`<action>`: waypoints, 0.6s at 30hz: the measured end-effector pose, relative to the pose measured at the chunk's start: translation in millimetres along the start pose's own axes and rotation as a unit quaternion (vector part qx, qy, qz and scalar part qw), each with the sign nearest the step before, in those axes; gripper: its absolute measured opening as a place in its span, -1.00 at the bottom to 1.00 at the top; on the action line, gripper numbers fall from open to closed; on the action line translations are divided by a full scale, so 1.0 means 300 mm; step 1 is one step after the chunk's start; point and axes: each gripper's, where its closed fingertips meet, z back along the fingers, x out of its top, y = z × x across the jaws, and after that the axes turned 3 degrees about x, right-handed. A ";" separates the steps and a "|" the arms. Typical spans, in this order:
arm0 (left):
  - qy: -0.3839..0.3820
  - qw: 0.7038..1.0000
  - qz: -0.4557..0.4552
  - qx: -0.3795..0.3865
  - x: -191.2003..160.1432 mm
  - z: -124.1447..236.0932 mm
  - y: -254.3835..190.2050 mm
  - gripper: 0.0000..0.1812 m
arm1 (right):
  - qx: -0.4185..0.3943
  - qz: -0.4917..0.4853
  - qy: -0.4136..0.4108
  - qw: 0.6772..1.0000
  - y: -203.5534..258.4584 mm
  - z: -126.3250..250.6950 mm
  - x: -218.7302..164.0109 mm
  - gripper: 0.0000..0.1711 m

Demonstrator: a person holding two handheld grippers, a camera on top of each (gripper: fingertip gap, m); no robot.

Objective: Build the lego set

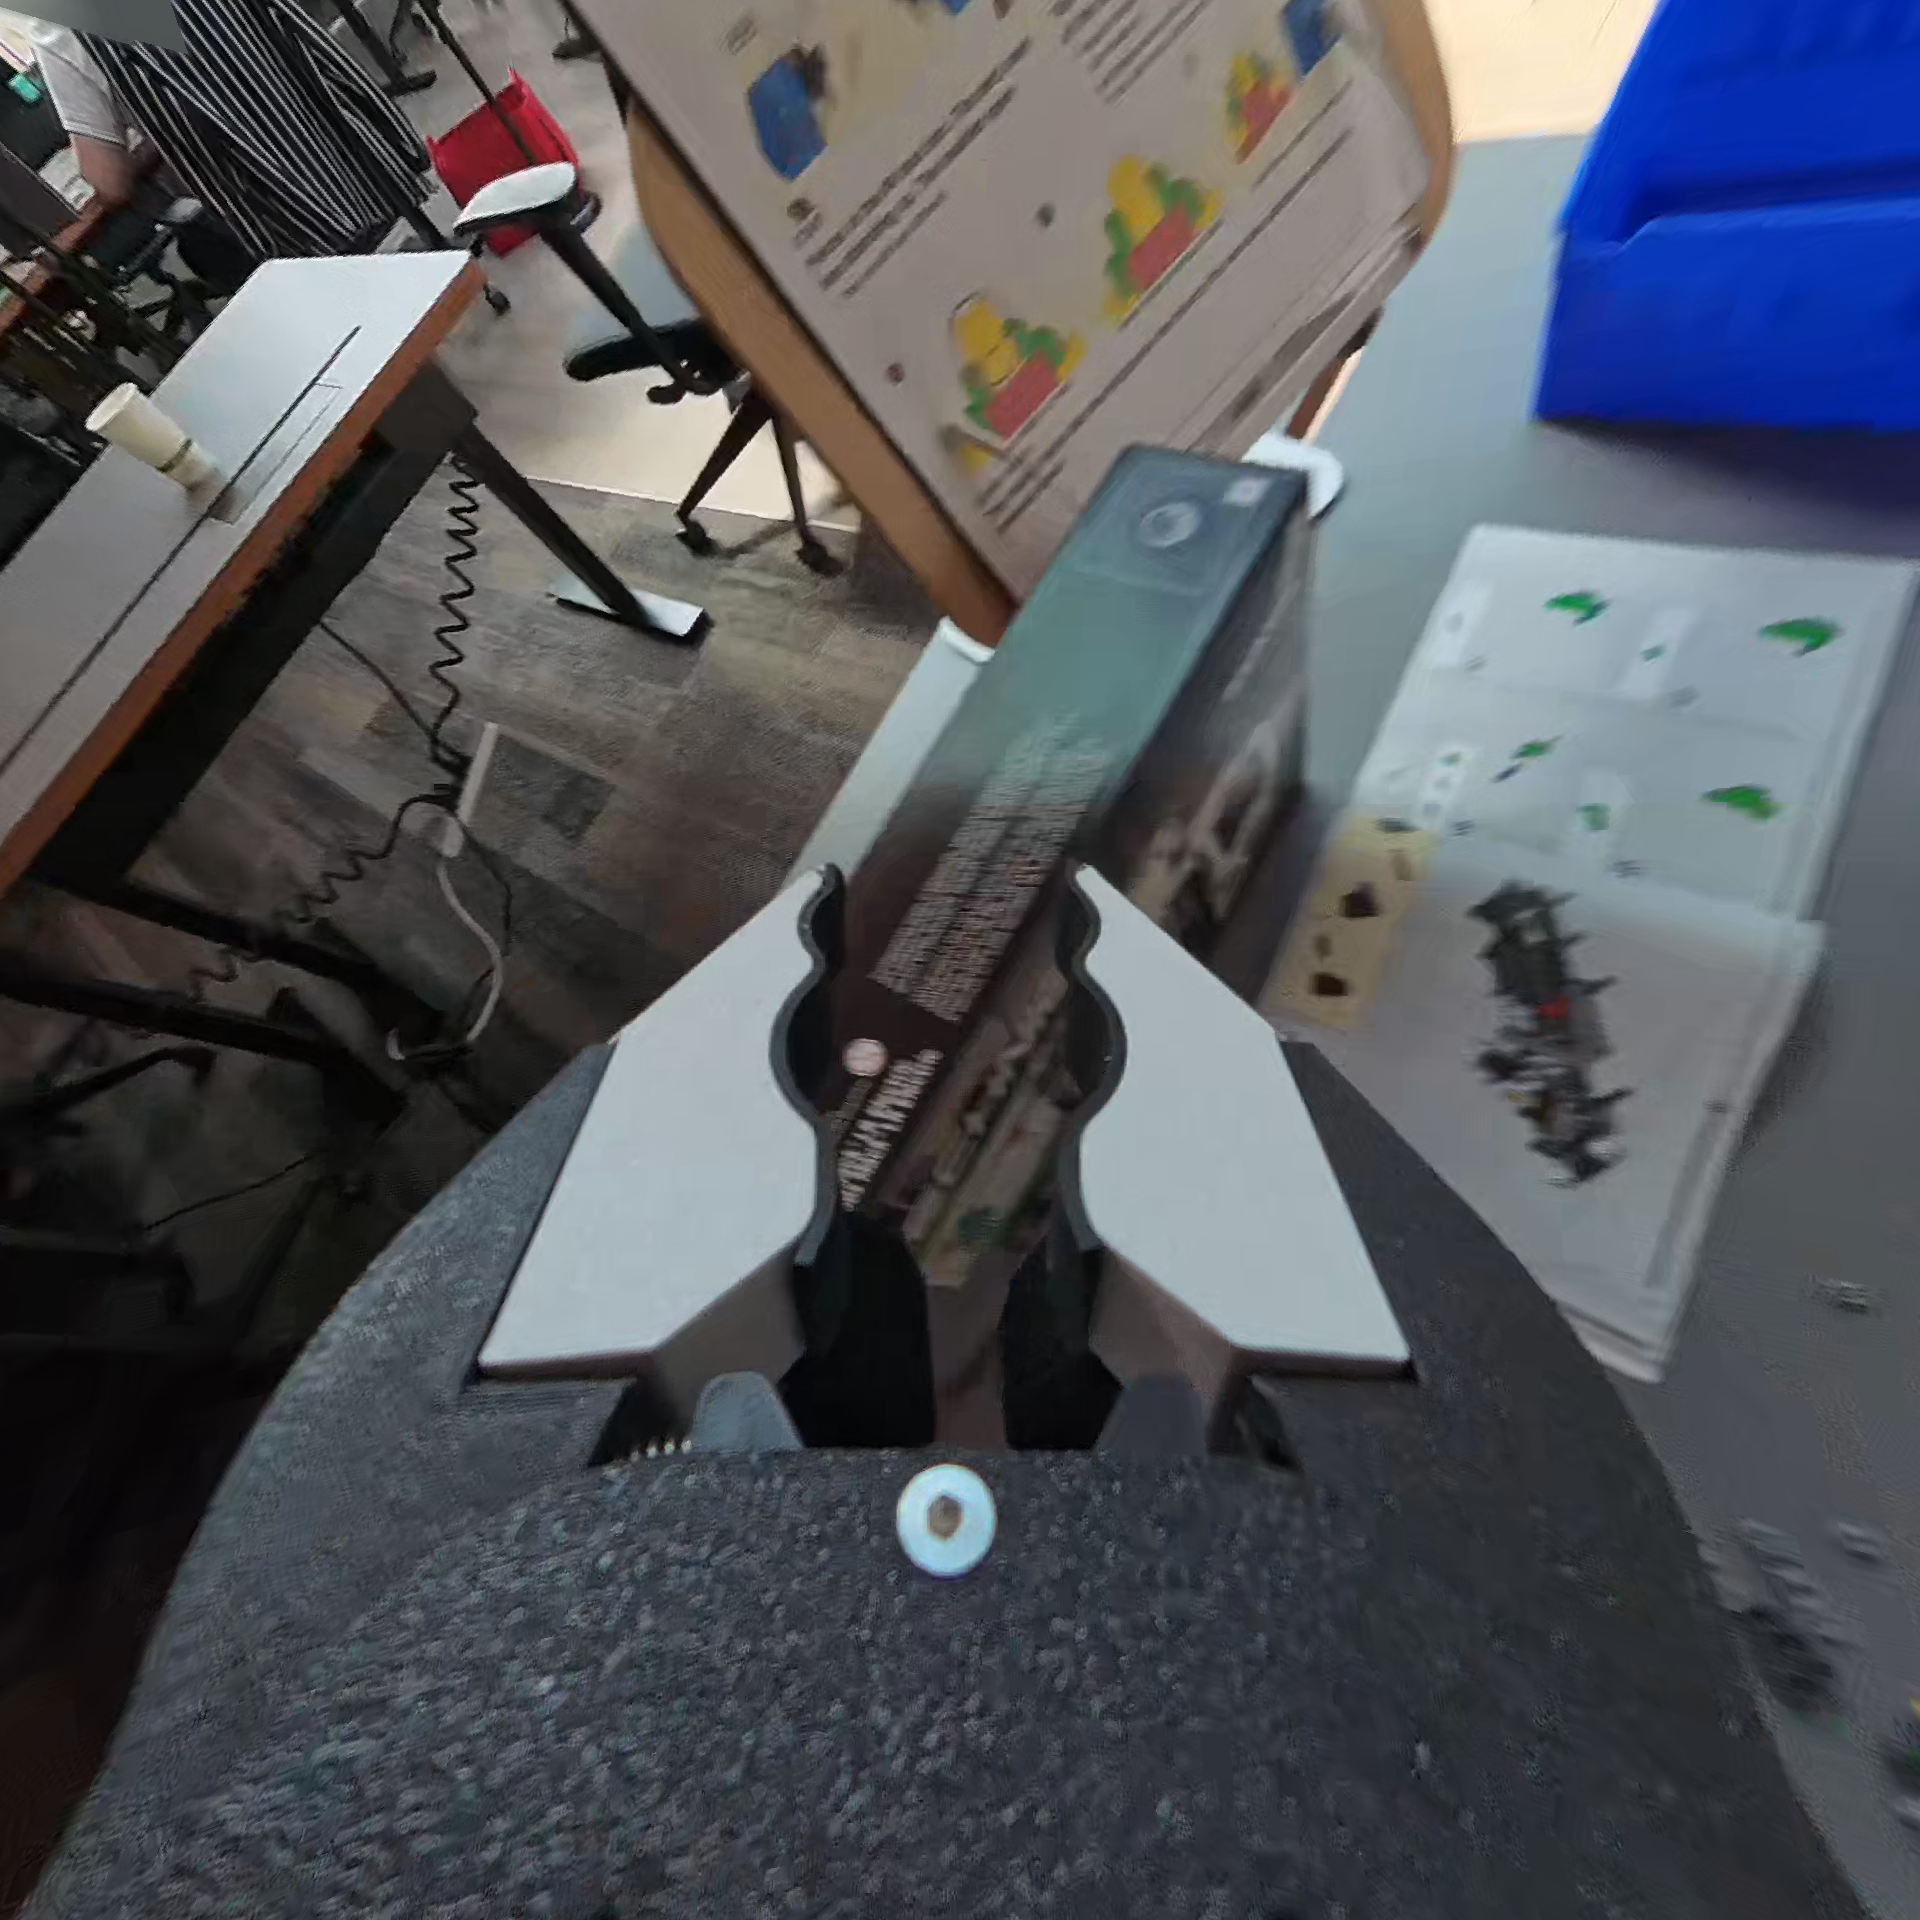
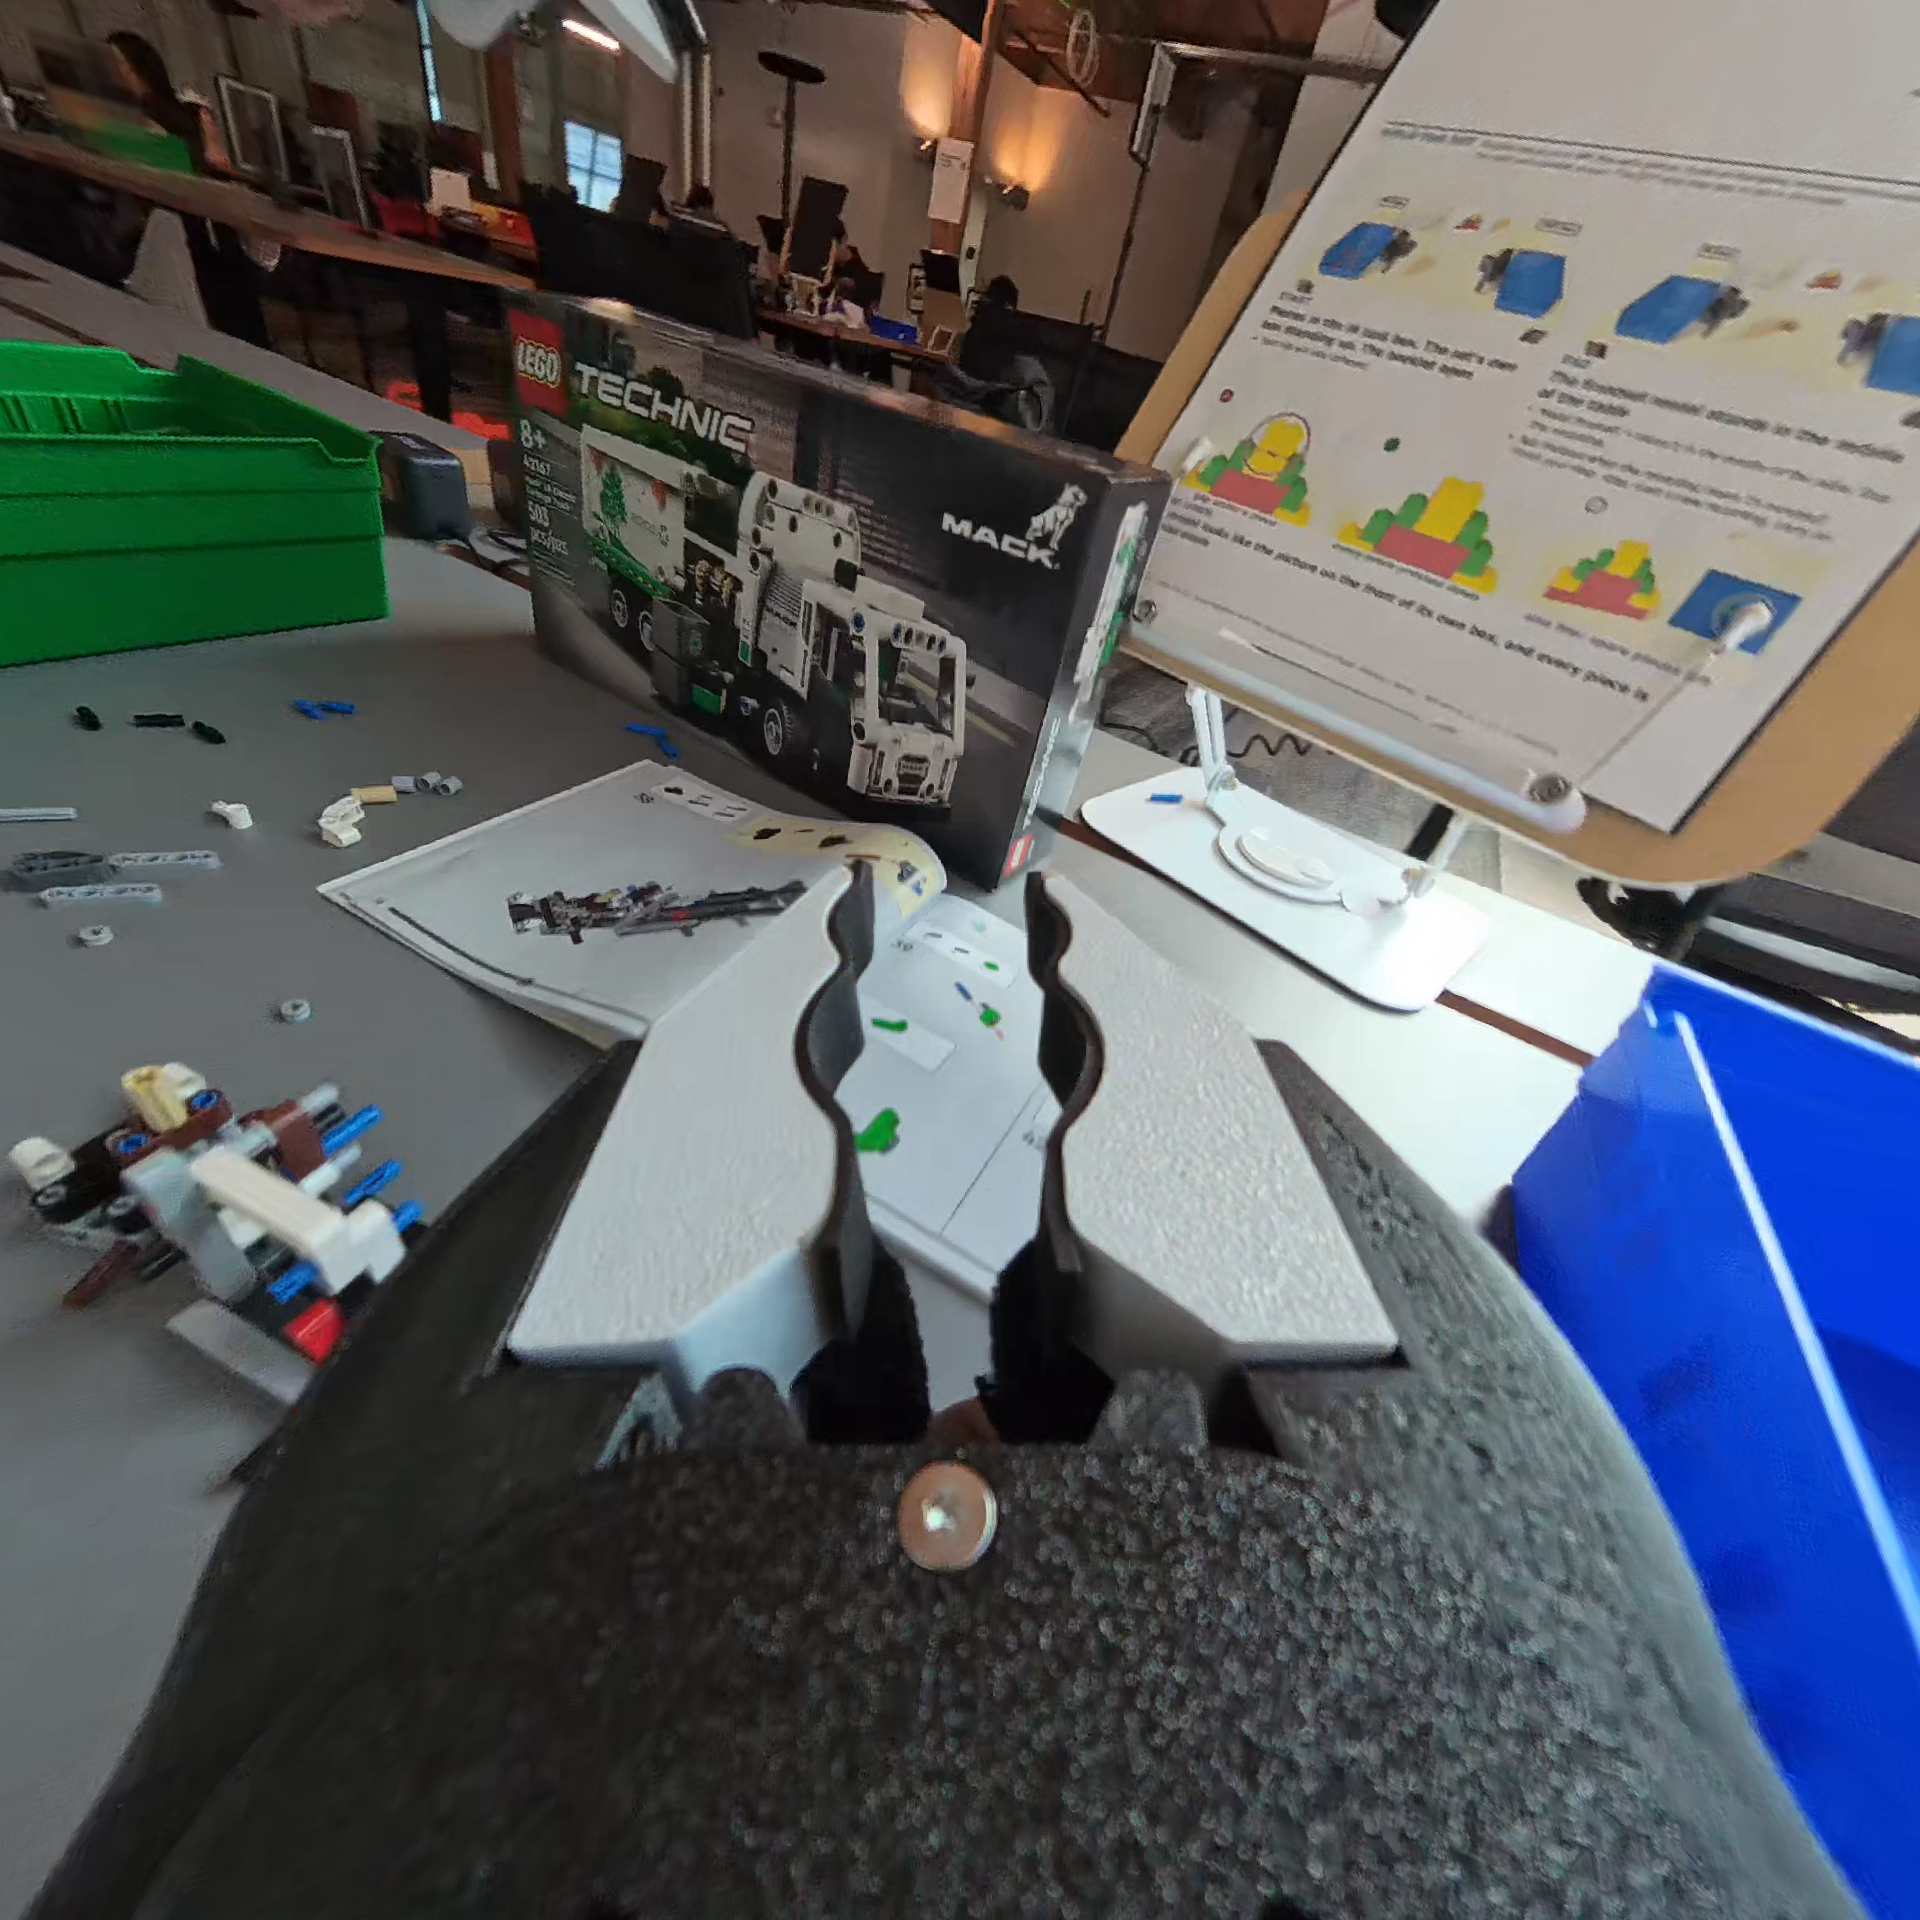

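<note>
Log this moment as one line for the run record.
left gripper: open, set box between fingers | right gripper: open, empty, over booklet | partial model: on table

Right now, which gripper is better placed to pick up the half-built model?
Probably right. The right gripper is open and empty, with the half-built model showing nearby on the table. The left gripper frames the set box; no model in view.

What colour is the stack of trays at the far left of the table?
Bright green. The stacked trays show best in the right wrist view, at the left edge of the grey table.
</note>
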 end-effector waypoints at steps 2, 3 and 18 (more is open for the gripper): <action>0.016 0.998 -0.043 0.031 -0.030 -0.151 0.222 -0.59 | -0.031 -0.012 0.000 0.999 0.020 0.063 -0.059 -0.69; 0.022 0.997 -0.064 0.021 -0.048 -0.227 0.299 -0.55 | -0.047 -0.009 0.011 0.999 0.024 0.087 -0.087 -0.69; -0.013 0.952 -0.176 -0.251 -0.219 -1.073 0.141 -0.59 | -0.193 -0.019 -0.058 0.979 -0.216 0.245 -0.106 -0.68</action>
